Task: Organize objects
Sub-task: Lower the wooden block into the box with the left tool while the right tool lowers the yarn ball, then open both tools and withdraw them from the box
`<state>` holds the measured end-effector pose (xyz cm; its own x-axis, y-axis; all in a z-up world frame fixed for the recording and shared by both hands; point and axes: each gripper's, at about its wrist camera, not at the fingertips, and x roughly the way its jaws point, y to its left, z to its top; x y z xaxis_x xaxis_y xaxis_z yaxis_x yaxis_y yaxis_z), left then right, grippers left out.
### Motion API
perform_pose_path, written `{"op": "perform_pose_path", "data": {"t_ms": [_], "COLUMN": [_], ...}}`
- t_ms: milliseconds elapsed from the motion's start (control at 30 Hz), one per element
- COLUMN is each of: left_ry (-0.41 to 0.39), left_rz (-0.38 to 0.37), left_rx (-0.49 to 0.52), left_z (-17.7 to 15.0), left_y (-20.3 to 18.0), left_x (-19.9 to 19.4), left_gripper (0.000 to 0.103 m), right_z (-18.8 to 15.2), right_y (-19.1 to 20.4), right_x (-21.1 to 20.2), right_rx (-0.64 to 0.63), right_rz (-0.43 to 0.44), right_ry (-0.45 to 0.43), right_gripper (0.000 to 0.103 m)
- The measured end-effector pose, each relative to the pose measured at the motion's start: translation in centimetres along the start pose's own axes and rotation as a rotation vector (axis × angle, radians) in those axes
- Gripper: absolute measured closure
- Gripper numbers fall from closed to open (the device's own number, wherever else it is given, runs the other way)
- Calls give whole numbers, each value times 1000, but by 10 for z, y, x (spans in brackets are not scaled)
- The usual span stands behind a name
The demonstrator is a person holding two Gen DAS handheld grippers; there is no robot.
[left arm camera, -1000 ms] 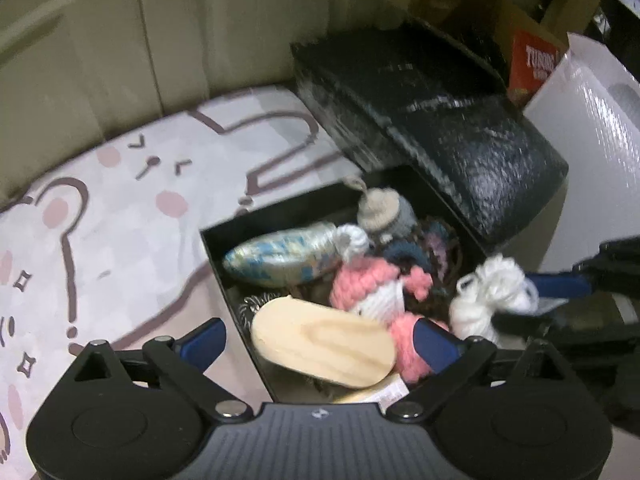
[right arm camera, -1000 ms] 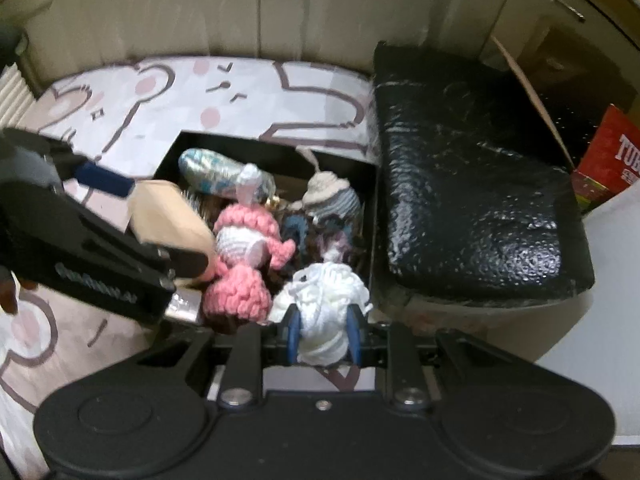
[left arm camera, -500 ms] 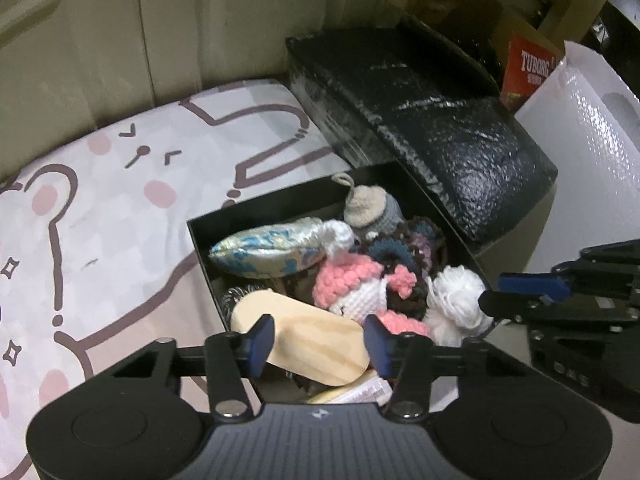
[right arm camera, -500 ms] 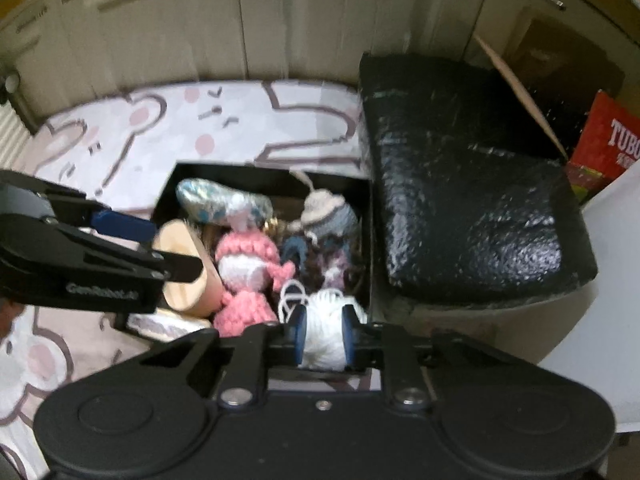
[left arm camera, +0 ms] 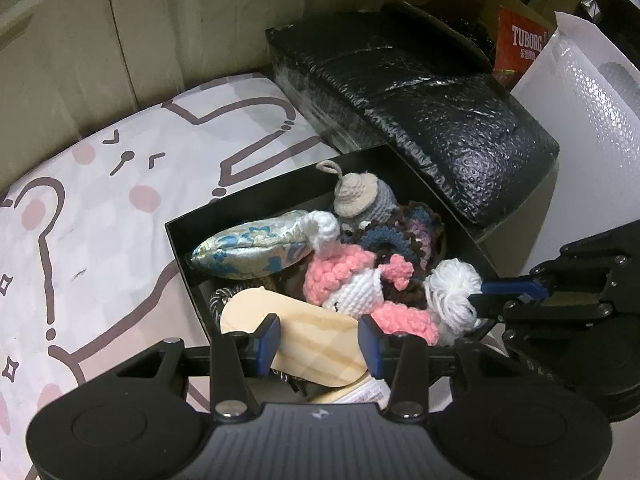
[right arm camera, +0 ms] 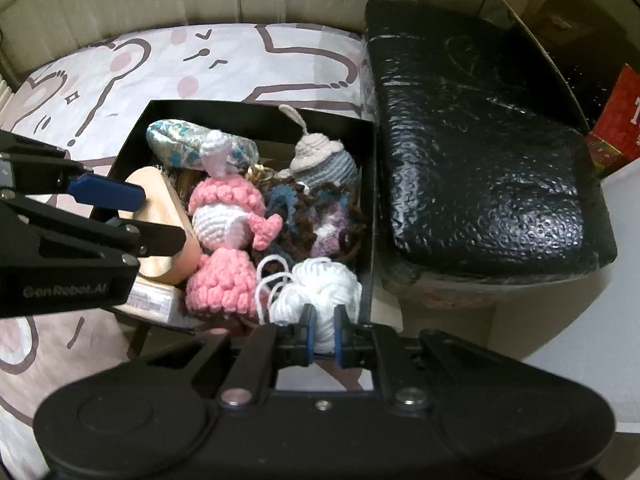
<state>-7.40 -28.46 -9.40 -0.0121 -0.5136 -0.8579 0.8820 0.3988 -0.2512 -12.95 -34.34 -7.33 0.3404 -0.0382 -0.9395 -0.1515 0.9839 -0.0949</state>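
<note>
Both grippers clamp items at the near edge of the crowded black box [left arm camera: 176,232]: the left gripper [left arm camera: 319,338] grips the wooden oval block [left arm camera: 316,344] across its width, its long axis running along the near-left wall, while the right gripper [right arm camera: 323,338] pinches the white yarn ball [right arm camera: 320,292] in the near-right corner.

The near end of the wooden brush [left arm camera: 296,330] is hidden behind the left gripper [left arm camera: 319,340]. A labelled white packet [right arm camera: 150,300] beneath it is mostly covered, its print too small to be read. The red carton [left arm camera: 520,50] is partly blocked, and its lower lettering cannot be made out.
</note>
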Motion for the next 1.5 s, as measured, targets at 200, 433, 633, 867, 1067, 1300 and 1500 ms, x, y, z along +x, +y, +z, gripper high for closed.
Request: {"op": "perform_pose_path", "data": {"t_ms": [200, 433, 633, 867, 1067, 1300, 1500], "left_ry": [-30, -72, -100, -152, -203, -265, -279], "left_rz": [10, 32, 68, 106, 137, 176, 228], "left_rx": [-14, -48, -66, -104, -136, -135, -149], "left_z": [1, -3, -11, -26, -43, -62, -79], "left_y": [1, 4, 10, 18, 20, 12, 9], "left_x": [-14, -40, -65, -105, -146, -178, -191], "left_gripper": [58, 50, 39, 13, 6, 6, 6], "right_z": [0, -2, -4, -12, -30, -53, -67], "right_y": [-4, -10, -13, -3, 13, 19, 28], "right_x": [-18, -51, -74, -103, -128, -155, -172], "right_rx": [44, 137, 208, 263, 223, 260, 259], "right_rz": [13, 27, 12, 51, -32, -66, -93], "right_ry": [-39, -144, -208, -255, -285, -329, -352], "right_gripper": [80, 63, 41, 20, 14, 12, 11]}}
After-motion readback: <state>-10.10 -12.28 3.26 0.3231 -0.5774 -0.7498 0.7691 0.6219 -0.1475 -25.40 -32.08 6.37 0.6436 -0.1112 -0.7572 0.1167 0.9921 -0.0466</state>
